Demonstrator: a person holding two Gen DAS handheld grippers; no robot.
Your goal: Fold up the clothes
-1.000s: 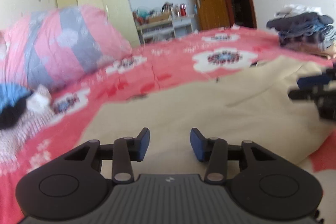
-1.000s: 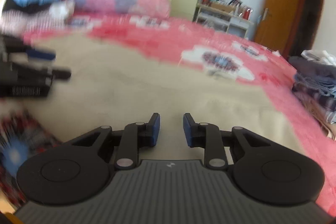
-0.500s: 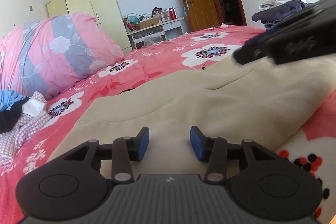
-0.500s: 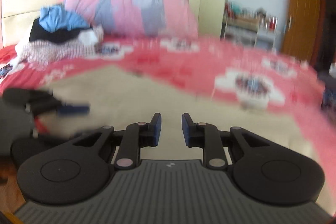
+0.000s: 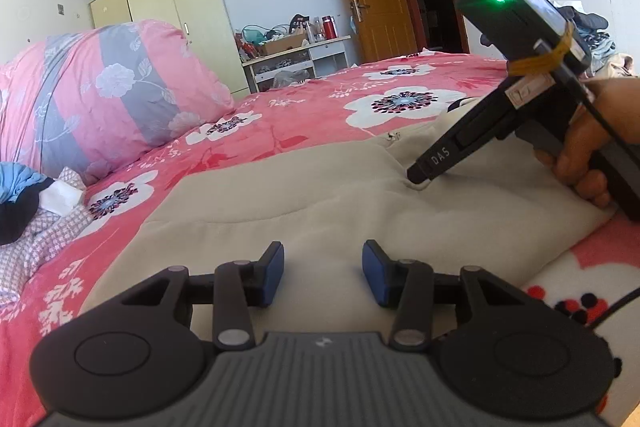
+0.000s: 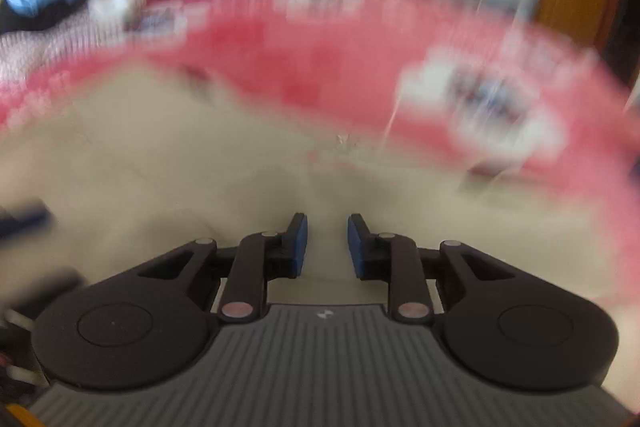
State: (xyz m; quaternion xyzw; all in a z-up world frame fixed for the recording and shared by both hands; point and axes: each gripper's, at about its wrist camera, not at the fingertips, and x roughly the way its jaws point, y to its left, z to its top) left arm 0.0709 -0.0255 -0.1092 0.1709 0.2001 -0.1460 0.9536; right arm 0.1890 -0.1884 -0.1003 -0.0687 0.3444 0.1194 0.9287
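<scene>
Beige garment (image 5: 304, 187) spread flat on the pink floral bedspread (image 5: 304, 115). Left gripper (image 5: 323, 273) just above its near edge, half open, empty (right gripper (image 6: 327, 245) narrowly parted, empty, tip down at the garment's right).

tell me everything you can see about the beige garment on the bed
The beige garment is a large, plain piece of soft, thick-looking cloth lying spread flat over the pink floral bedspread. It has faint creases, and something like a small metal zip pull near its far edge. The right gripper presses its tip into the cloth there, dimpling it. The left gripper hovers open over the near part.
</scene>
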